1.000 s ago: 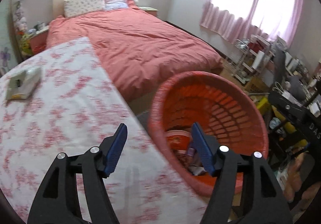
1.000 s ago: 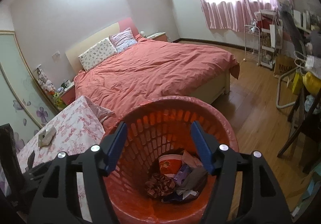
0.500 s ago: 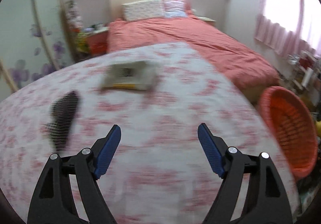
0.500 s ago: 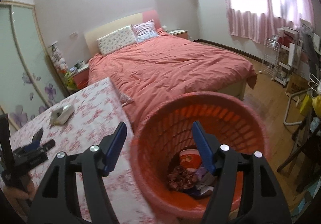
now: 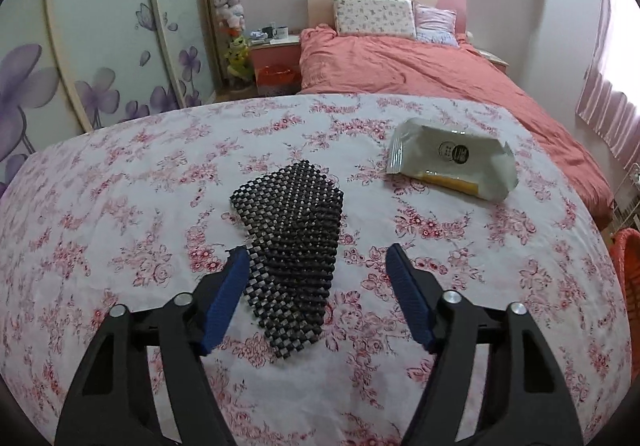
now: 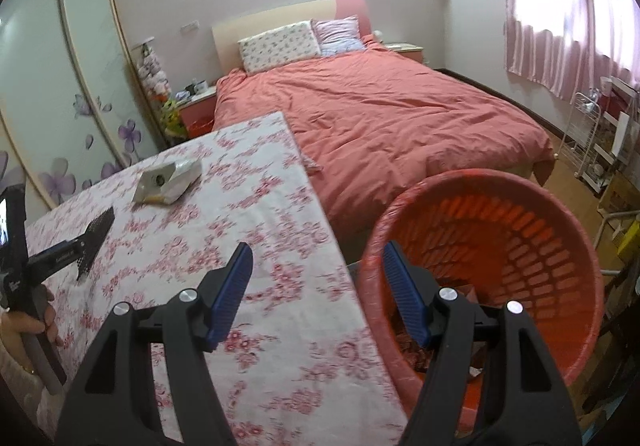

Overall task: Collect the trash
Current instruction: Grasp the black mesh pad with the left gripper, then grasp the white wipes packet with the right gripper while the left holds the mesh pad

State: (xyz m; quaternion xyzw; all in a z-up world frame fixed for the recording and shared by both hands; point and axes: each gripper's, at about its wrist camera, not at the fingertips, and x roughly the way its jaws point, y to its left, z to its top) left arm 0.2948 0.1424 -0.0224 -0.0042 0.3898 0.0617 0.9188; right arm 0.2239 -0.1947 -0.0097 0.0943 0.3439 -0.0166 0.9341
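A black mesh mat piece (image 5: 294, 254) lies on the floral tablecloth (image 5: 120, 214). My left gripper (image 5: 316, 258) is open, its fingers either side of the mat's near part, just above it. A silver snack wrapper (image 5: 452, 162) lies farther right; it also shows in the right wrist view (image 6: 168, 182). My right gripper (image 6: 318, 258) is open and empty over the table's right edge, beside the orange trash basket (image 6: 520, 238), which holds several scraps. The left gripper shows at far left (image 6: 80, 246) by the mat (image 6: 96, 238).
A bed with a coral duvet (image 6: 380, 118) stands beyond the table. A nightstand (image 5: 276, 62) and wardrobe doors (image 5: 100, 46) are at the back left. A wire rack (image 6: 600, 134) stands at the right wall. The basket rim shows at the right (image 5: 628, 278).
My left gripper swung from the basket leftward across the table to the black mat. My right gripper shifted left, from over the basket to the table edge.
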